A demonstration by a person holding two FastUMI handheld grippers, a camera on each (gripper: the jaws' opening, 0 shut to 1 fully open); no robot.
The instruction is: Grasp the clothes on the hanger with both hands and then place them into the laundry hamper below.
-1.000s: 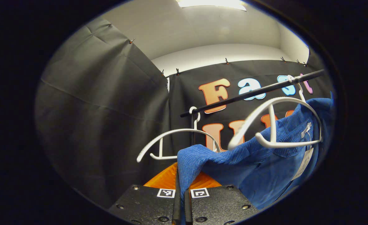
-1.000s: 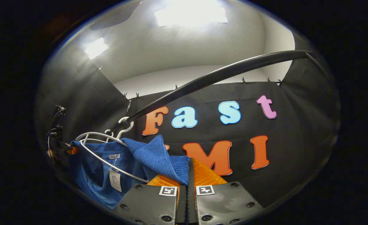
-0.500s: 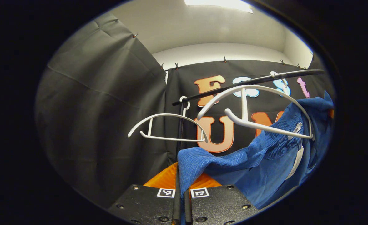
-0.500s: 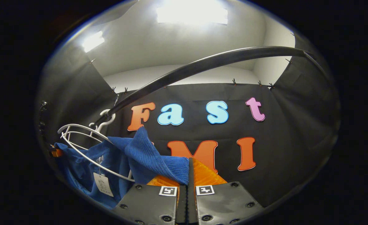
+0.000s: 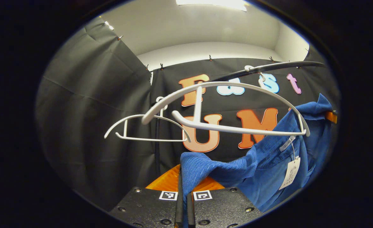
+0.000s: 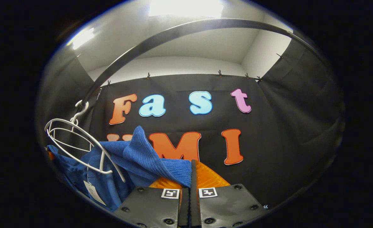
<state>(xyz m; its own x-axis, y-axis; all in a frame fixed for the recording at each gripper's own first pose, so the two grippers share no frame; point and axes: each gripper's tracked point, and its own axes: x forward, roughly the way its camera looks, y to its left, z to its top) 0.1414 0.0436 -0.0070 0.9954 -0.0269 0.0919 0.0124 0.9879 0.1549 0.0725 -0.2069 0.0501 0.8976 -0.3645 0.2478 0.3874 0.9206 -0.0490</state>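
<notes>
Black cloth walls close off the booth on all sides, with a pale ceiling and a bright light panel above them. A dark rail (image 5: 268, 67) runs across the upper right of the left gripper view, and it arcs over the top of the right gripper view.

In the left gripper view, the left gripper (image 5: 184, 202) sits at the bottom centre, its jaws clenched on a fold of the blue shirt (image 5: 268, 164). The shirt stretches from there up to the right edge of the frame, a paper tag (image 5: 290, 173) dangling from its collar. A white hanger (image 5: 224, 126) hooked on the rail hangs at the centre; its left end is bare, and its right end reaches the shirt's collar. A second, bare white hanger (image 5: 142, 128) hangs behind it at centre left.

In the right gripper view, the right gripper (image 6: 190, 202) is at the bottom centre, jaws clamped on another fold of the shirt, which trails off to the lower left, below the hangers.
</notes>
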